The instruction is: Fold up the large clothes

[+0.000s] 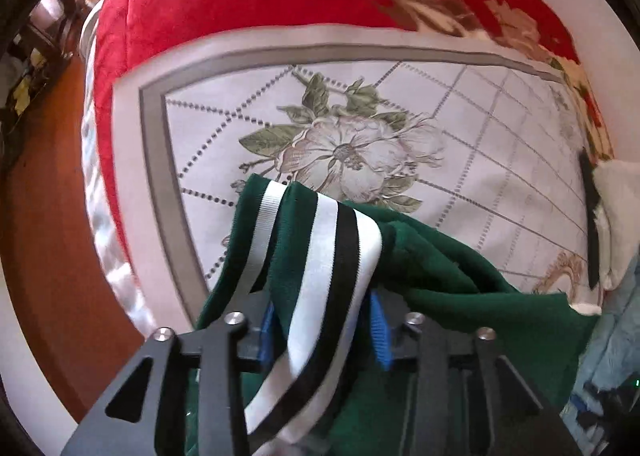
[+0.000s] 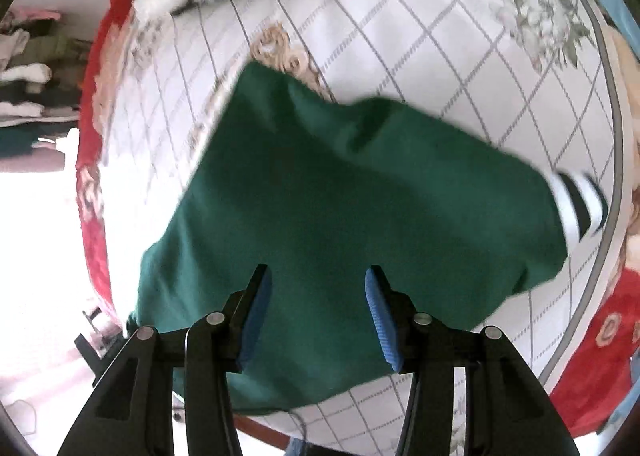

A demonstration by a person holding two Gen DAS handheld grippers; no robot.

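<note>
The green top [image 2: 360,192] has white and black stripes [image 1: 320,276]; the left gripper [image 1: 322,330] pinches them. The right gripper [image 2: 318,316] hangs apart, at six o'clock.

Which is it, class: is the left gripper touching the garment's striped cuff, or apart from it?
Touching. The left wrist view shows the striped cuff lying between the left gripper's blue pads and draping over its frame.
</note>
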